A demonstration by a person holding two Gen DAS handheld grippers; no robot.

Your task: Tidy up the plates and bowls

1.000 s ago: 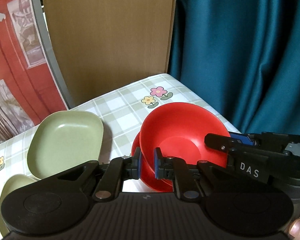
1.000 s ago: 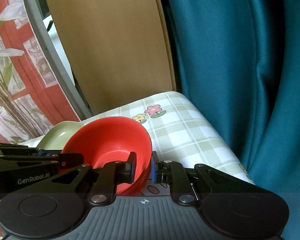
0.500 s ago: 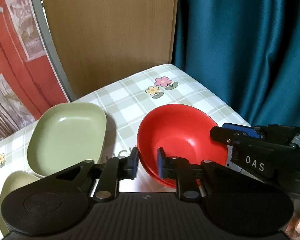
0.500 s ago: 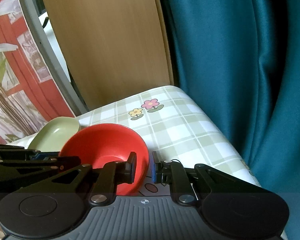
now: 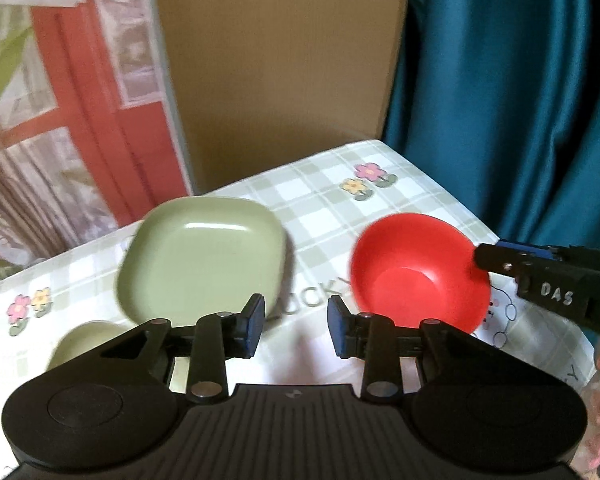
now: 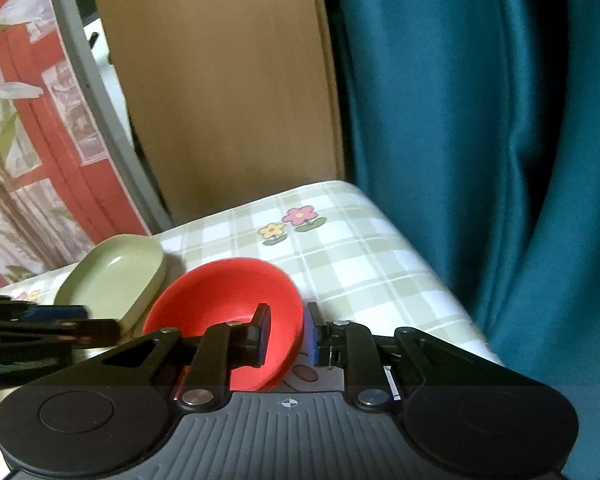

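Note:
A red bowl (image 5: 418, 270) sits on the checked tablecloth near the table's right edge. My left gripper (image 5: 296, 330) is open and empty, between the red bowl and a green square plate (image 5: 204, 252). A second pale green dish (image 5: 80, 340) is partly hidden behind the left finger. My right gripper (image 6: 286, 336) straddles the red bowl's (image 6: 224, 308) near rim, one finger inside and one outside, with a gap showing. The green plate also shows in the right wrist view (image 6: 112, 276).
A wooden panel (image 5: 280, 60) stands behind the table. A teal curtain (image 5: 520, 80) hangs at the right, past the table edge (image 5: 480, 224). A red-framed window picture (image 5: 60, 100) is at the left.
My left gripper let go of the red bowl, opened and moved left. The two red bowls now sit nested on the table. My right gripper's jaws have loosened on the rim.

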